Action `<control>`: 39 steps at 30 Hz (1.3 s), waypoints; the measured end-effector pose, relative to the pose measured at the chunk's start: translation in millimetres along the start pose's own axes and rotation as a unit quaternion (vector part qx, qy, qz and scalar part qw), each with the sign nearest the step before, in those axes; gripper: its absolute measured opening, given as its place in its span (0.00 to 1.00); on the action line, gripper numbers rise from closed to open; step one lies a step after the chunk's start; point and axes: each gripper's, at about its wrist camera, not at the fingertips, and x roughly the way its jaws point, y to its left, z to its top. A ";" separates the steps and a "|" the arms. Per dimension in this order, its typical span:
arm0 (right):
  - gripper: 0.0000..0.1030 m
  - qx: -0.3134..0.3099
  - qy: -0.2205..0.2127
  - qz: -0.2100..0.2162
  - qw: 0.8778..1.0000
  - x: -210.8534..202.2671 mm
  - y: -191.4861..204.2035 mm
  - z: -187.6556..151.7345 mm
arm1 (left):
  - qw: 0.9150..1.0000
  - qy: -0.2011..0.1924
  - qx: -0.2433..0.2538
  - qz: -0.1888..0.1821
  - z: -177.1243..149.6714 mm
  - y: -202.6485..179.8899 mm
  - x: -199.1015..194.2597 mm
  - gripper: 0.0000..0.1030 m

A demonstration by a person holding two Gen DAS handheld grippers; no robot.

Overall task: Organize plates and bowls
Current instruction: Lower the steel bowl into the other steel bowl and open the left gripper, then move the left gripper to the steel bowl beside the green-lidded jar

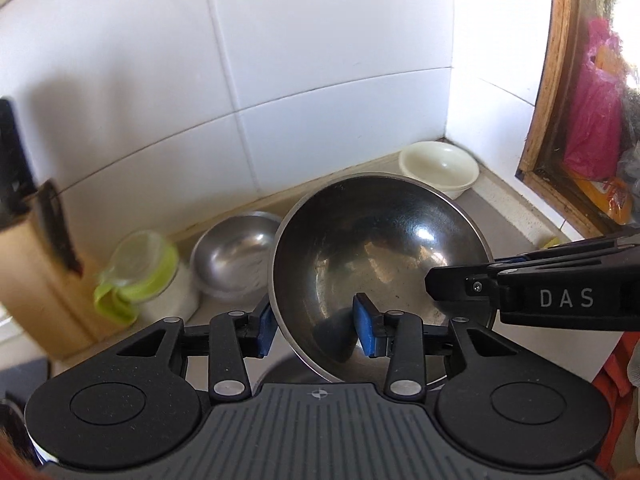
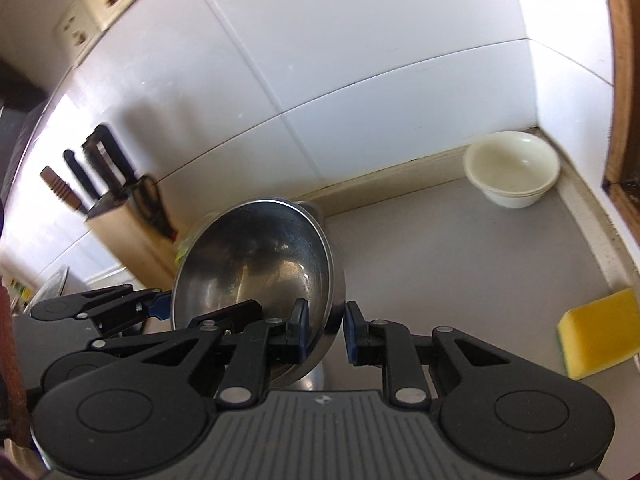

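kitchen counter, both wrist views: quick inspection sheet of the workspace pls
surface: grey counter, bare in the middle.
job's things: large steel bowl tilted, held up; smaller steel bowl and stacked cream bowls by the wall.
clutter: yellow sponge, green-lidded jar, knife block.
grippers: left gripper and right gripper each straddle the large bowl's rim; jaws' contact unclear.
cables: nothing seen.
surroundings: white tiled wall, wooden window frame, wall sockets.

grey counter (image 2: 460,248) | cream bowls (image 2: 512,172) | sponge (image 2: 596,332) | knife block (image 2: 132,236)
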 end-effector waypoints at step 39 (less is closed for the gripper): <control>0.31 -0.078 0.063 -0.033 0.994 47.9 33.3 -34.9 | 0.994 0.071 -0.071 0.036 -66.2 32.3 15.9 0.53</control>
